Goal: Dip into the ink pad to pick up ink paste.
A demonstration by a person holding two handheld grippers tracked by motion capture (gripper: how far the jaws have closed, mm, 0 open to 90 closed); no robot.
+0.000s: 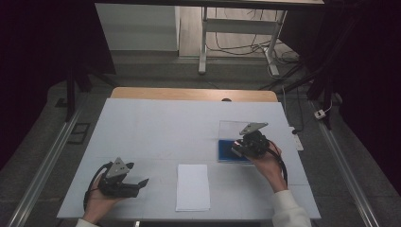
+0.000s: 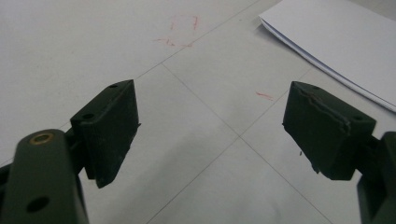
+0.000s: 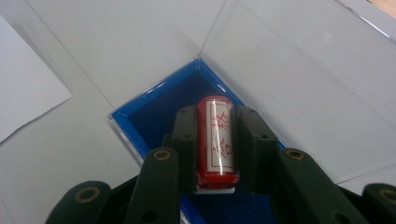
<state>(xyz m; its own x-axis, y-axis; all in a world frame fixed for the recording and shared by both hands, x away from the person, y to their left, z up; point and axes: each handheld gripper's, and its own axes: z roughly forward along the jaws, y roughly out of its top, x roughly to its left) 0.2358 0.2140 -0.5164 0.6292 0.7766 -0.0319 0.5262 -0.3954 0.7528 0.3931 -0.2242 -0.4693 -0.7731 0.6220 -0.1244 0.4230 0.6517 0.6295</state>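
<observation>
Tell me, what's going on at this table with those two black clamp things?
A person holds a gripper in each hand. The right gripper is clamped on a red cylinder with a white label, over an open blue case with a clear lid. The left gripper rests open with nothing between its jaws, near a sheet of white paper on the table.

A white table top point(image 1: 156, 127) lies over a wooden board point(image 1: 189, 93) showing at its far edge. Grey floor point(image 1: 156, 71) surrounds it, with metal rails point(image 1: 42, 165) left and right. Farther off stand a white desk frame point(image 1: 236, 28) over tangled cables point(image 1: 236, 45) and a pale cabinet point(image 1: 137, 26). Dark curtains point(image 1: 42, 42) flank both sides.
</observation>
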